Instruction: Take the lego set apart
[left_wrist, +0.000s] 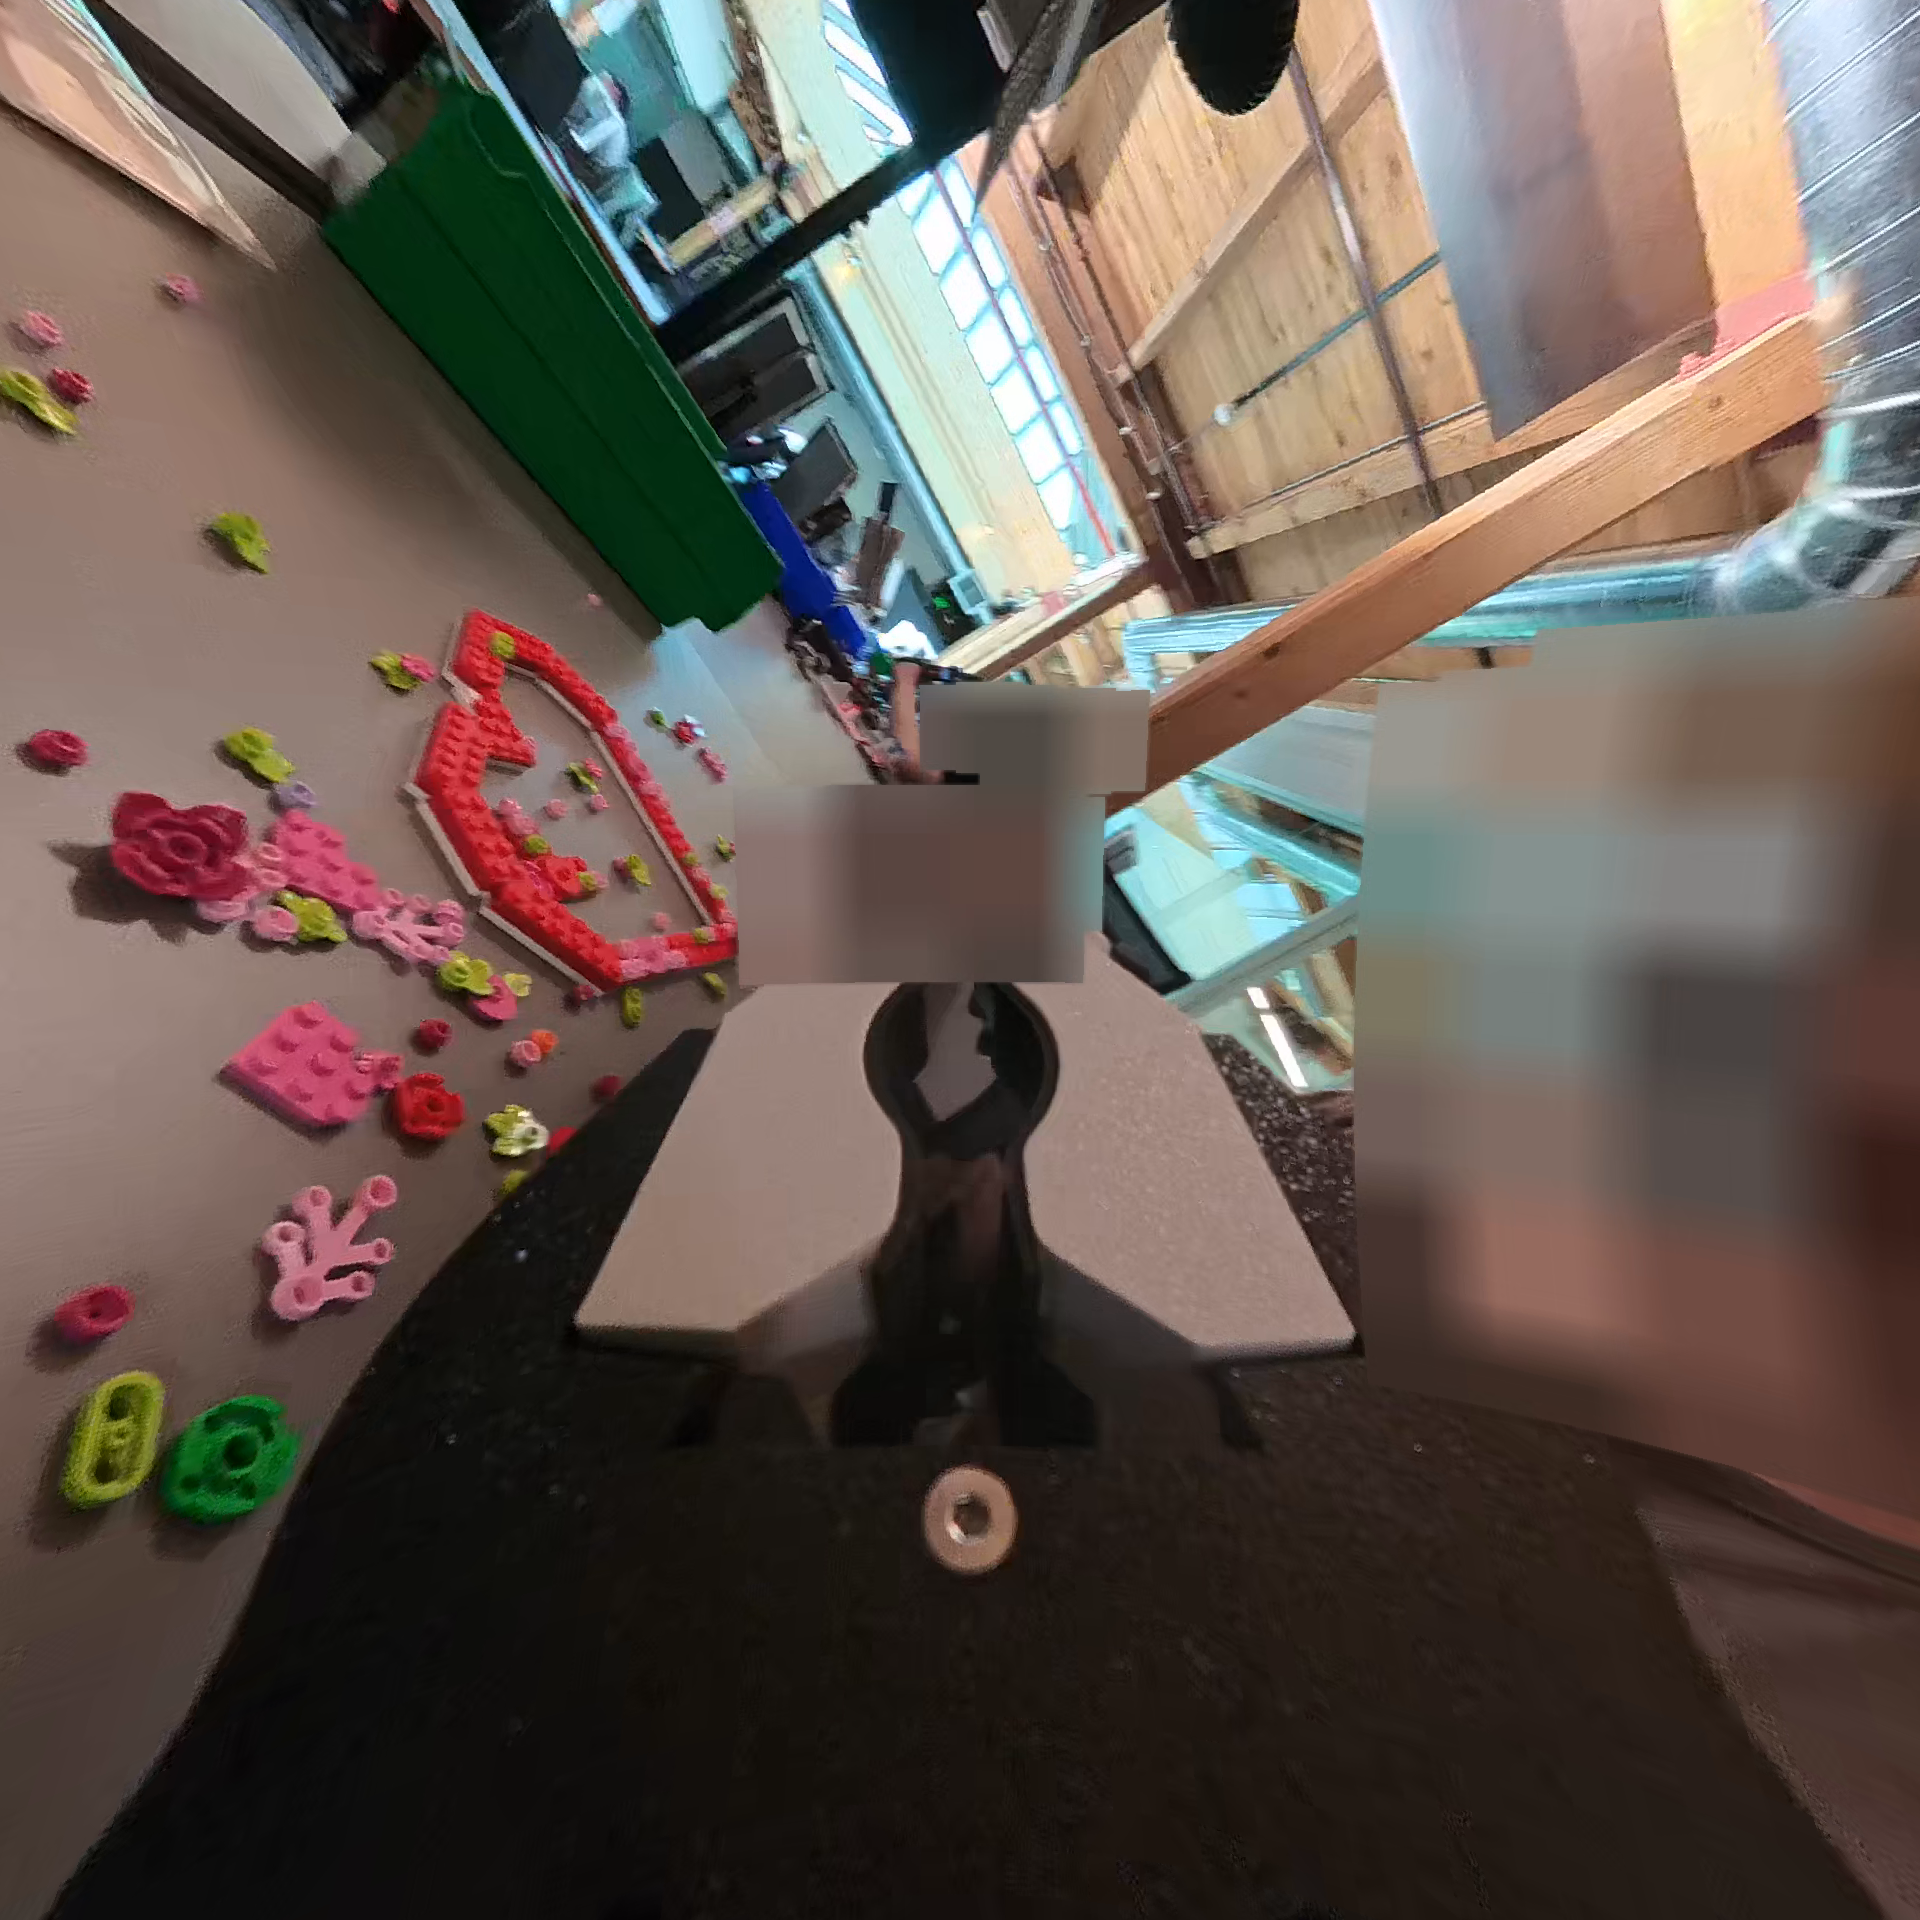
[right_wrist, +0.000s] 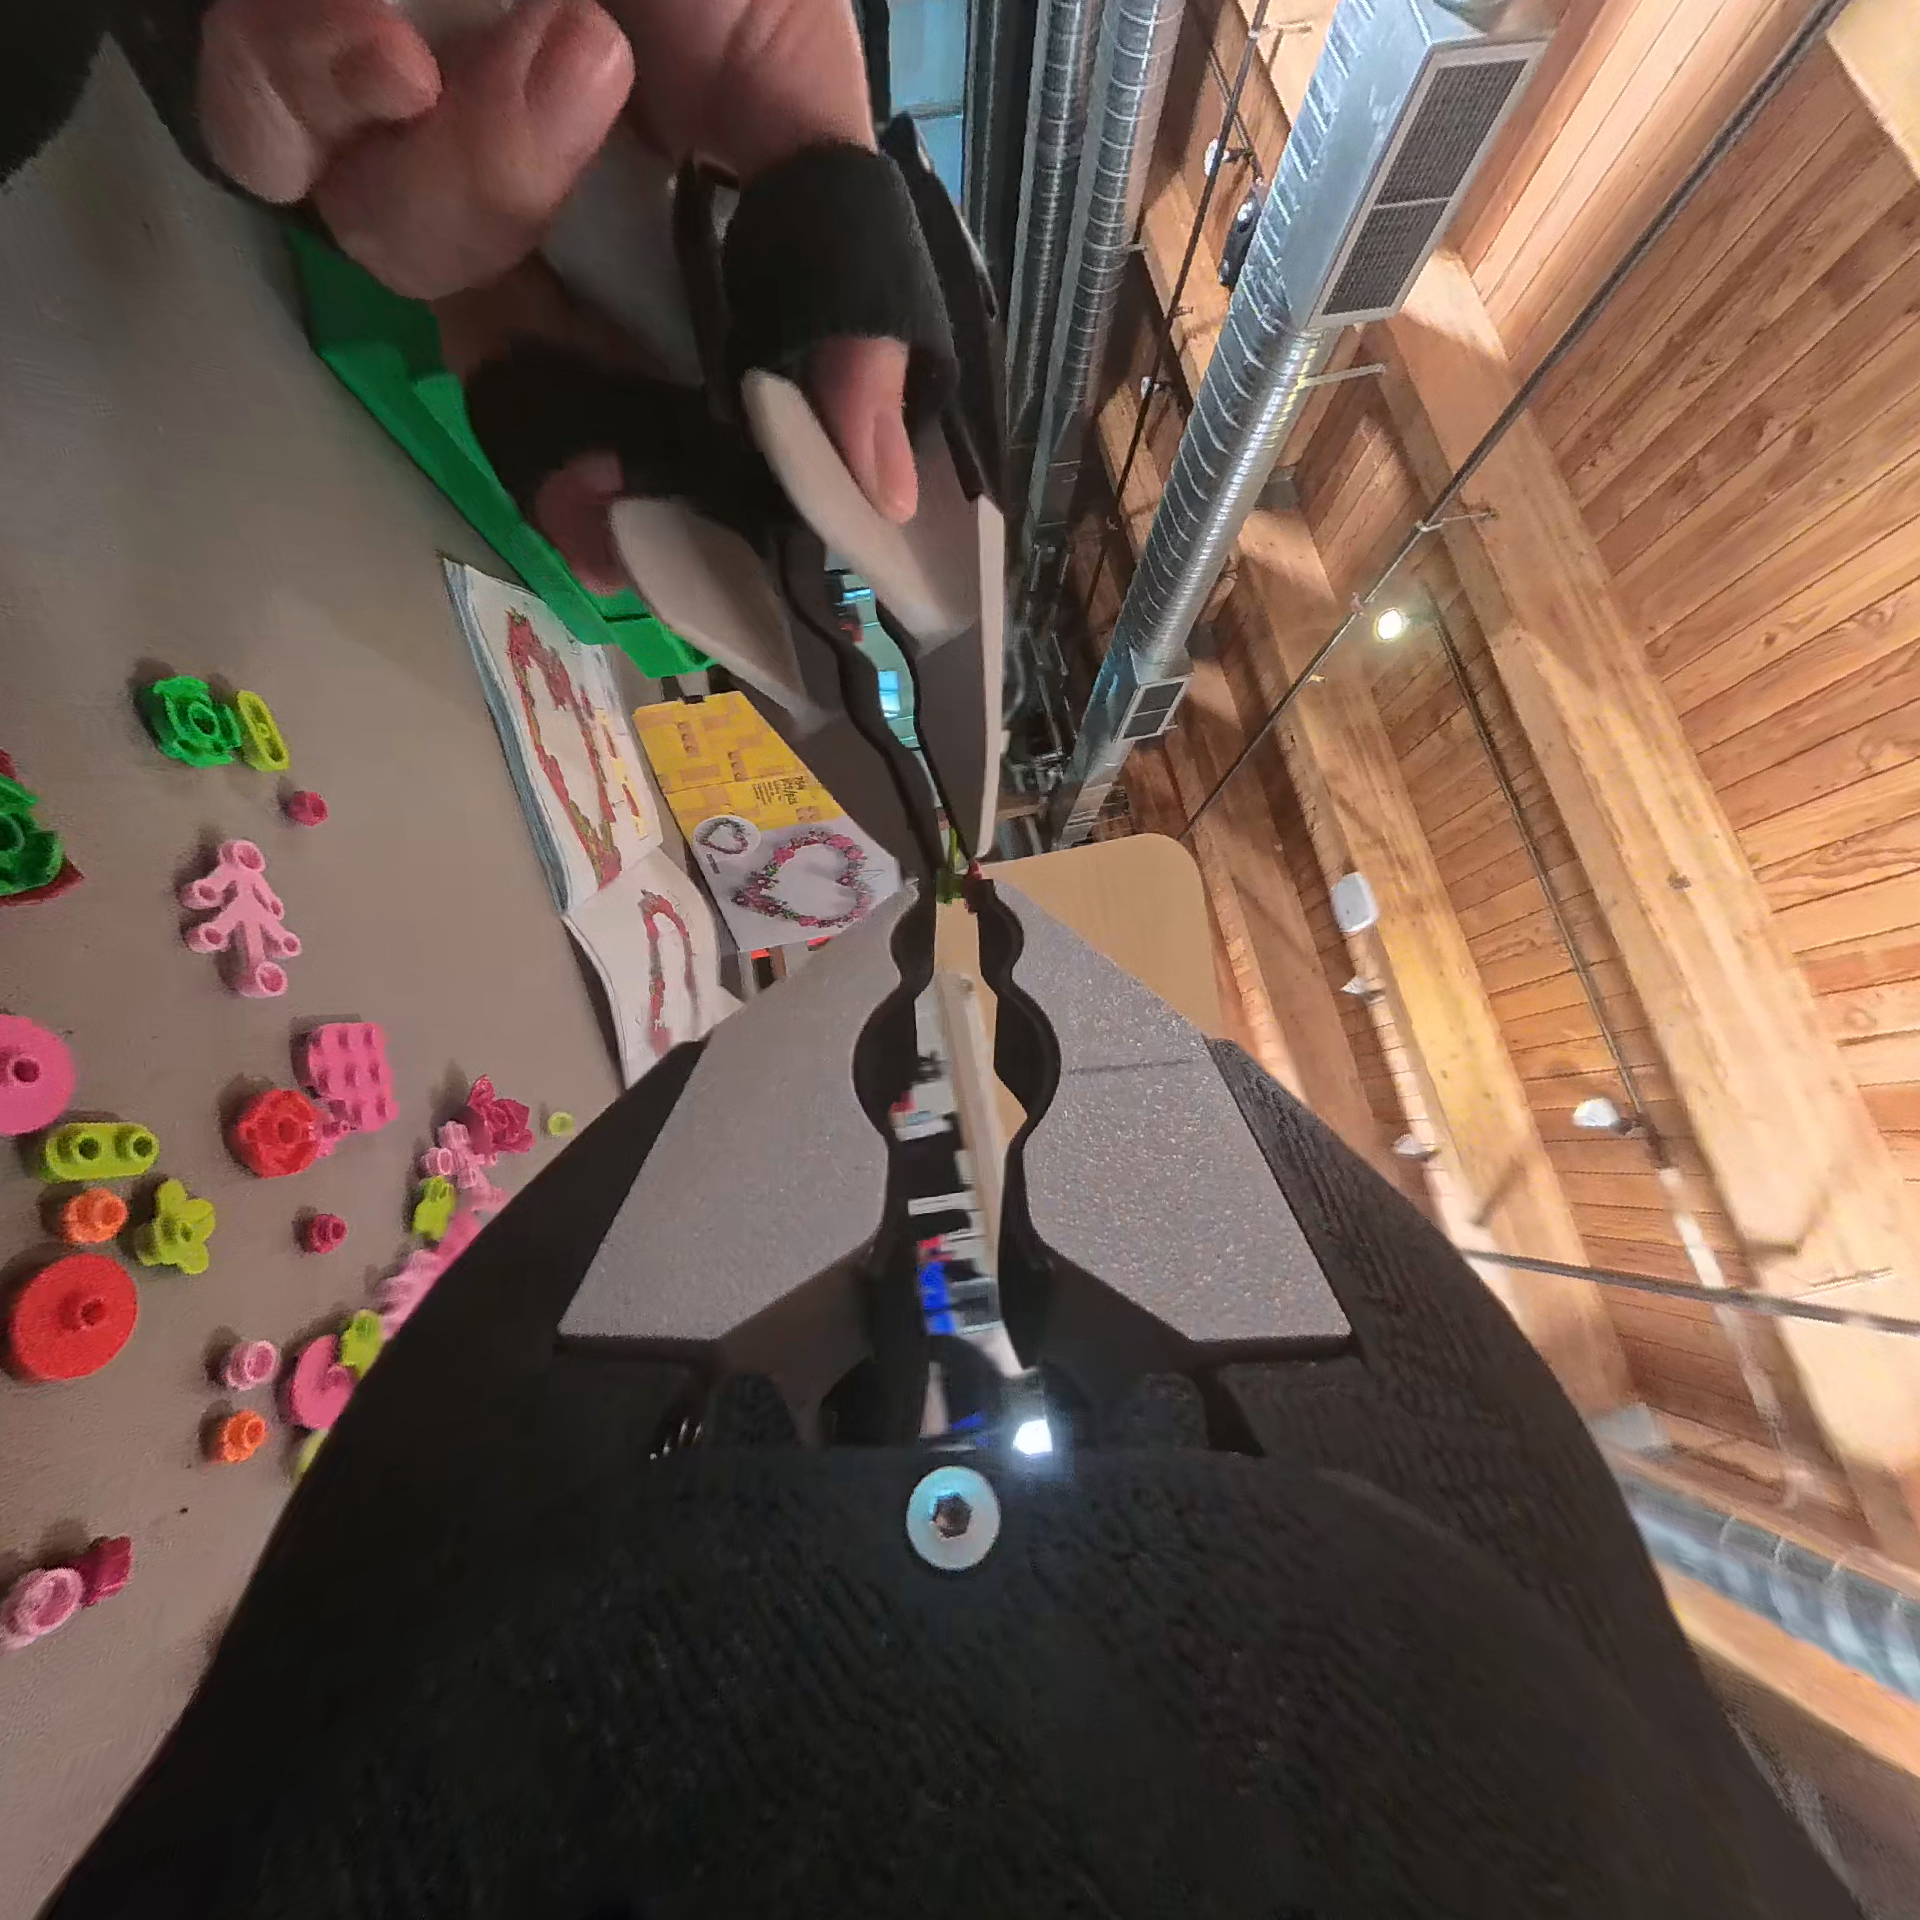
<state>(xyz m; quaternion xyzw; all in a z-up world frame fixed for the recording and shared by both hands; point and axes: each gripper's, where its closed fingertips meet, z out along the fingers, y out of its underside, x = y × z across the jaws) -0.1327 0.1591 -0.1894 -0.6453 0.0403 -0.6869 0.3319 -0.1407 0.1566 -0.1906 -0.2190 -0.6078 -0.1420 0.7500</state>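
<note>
A red heart-shaped lego frame (left_wrist: 561, 810) lies on the grey-brown table (left_wrist: 125, 623), with small flowers and leaves still on it. Both grippers are held up off the table, tip to tip. My right gripper (right_wrist: 961, 891) is shut on a tiny lime-green and red lego piece (right_wrist: 948, 883). My left gripper (right_wrist: 964, 847), held by a hand (right_wrist: 499, 135), comes from above and is shut on the same piece. In the left wrist view the tips of the left gripper (left_wrist: 961, 1003) are hidden by a mosaic patch.
Several loose pieces lie on the table: a pink plate (left_wrist: 301, 1065), a dark pink rose (left_wrist: 182, 847), a green round piece (left_wrist: 229, 1455), a red disc (right_wrist: 73, 1314). A green bin (left_wrist: 540, 395), an open instruction booklet (right_wrist: 582, 748) and a yellow box (right_wrist: 748, 790) lie farther off. The tips of both grippers are at nearly the same place.
</note>
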